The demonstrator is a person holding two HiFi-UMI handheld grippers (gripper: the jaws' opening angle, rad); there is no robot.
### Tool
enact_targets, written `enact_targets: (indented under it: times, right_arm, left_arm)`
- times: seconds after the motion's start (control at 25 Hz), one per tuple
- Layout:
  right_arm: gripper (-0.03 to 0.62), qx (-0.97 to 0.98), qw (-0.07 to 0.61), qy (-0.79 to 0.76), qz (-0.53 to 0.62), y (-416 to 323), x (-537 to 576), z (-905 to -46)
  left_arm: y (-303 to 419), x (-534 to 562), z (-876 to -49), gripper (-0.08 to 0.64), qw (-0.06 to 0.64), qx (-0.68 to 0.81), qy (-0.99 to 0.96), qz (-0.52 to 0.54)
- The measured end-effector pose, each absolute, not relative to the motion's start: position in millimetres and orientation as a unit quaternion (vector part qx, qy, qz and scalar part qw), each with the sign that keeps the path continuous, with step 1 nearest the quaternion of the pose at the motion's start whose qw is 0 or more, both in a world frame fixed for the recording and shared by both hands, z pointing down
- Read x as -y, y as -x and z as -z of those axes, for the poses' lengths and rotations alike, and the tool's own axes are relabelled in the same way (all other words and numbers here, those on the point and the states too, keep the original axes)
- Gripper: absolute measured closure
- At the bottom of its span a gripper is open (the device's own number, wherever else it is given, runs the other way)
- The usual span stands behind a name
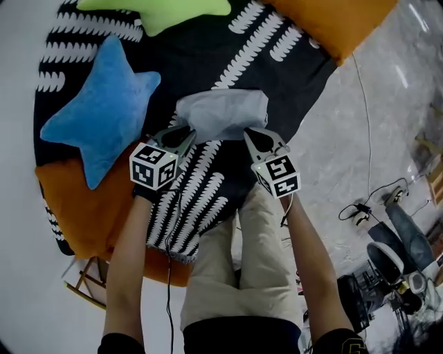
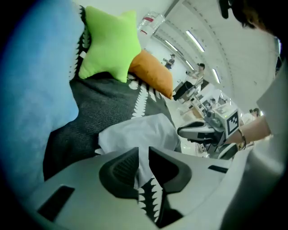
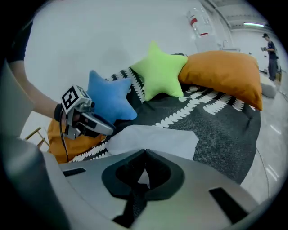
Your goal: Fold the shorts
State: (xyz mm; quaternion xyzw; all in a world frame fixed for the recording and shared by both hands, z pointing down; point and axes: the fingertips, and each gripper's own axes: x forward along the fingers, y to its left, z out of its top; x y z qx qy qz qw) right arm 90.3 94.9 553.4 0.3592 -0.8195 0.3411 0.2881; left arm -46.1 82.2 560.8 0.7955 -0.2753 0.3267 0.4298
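1. The shorts [image 1: 221,114] lie in a loose, pale grey heap near the middle of a black cover with a white leaf pattern [image 1: 277,83]. They are apart from the blue star pillow [image 1: 104,117] on the left and the orange cushion [image 1: 339,21] at the far right.
2. The left tongs [image 2: 143,150] sit at the near left corner of the shorts. The jaws are drawn to a narrow slit with a strip of pale cloth running down between the pads, so they look clamped on the fabric.
3. The right tongs [image 3: 145,152] sit at the near right corner with the tips meeting. A little pale cloth shows in the hollow behind the tips, which I judge to be a thin pinch on the edge of the shorts.
4. The cloth looks thin, light and limp. It should lift with almost no effort, but it will sag and drape between the two holds rather than keep its shape.
5. Hems, seams and the waistband make the best holds, since the doubled cloth there is less likely to slip out.
6. The soft cover beneath could get caught in a pinch along with the shorts.
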Motion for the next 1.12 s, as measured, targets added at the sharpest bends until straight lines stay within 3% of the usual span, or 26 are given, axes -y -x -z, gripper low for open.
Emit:
enact_targets:
  times: [0.2,0.44,0.6,0.84,1.12]
  right_arm:
    - [0.575,0.772,0.358,-0.371,-0.373,-119.3,-117.8,-604.9]
    - [0.575,0.766,0.335,-0.378,-0.399,-141.1,-148.4,-560.4]
    - [0.575,0.765,0.318,-0.365,-0.425,-140.0,-205.1,-448.5]
    - [0.575,0.810,0.281,-0.380,-0.346,-127.9,-214.1,-248.5]
    - [0.575,0.849,0.223,-0.395,-0.272,-88.6,-280.2,-31.0]
  left_arm:
    - [47.5,-79.6,-609.9,0.480,0.414,0.277,-0.774,-0.391]
    - [40.7,-95.3,-530.0,0.462,0.410,0.288,-0.792,-0.348]
    - [35.6,-167.1,-397.9,0.503,0.377,0.267,-0.820,-0.339]
    - [24.9,-206.0,-200.8,0.518,0.215,0.253,-0.885,-0.326]
    - [60.5,-299.3,-1.9,0.518,0.147,0.281,-0.906,-0.281]
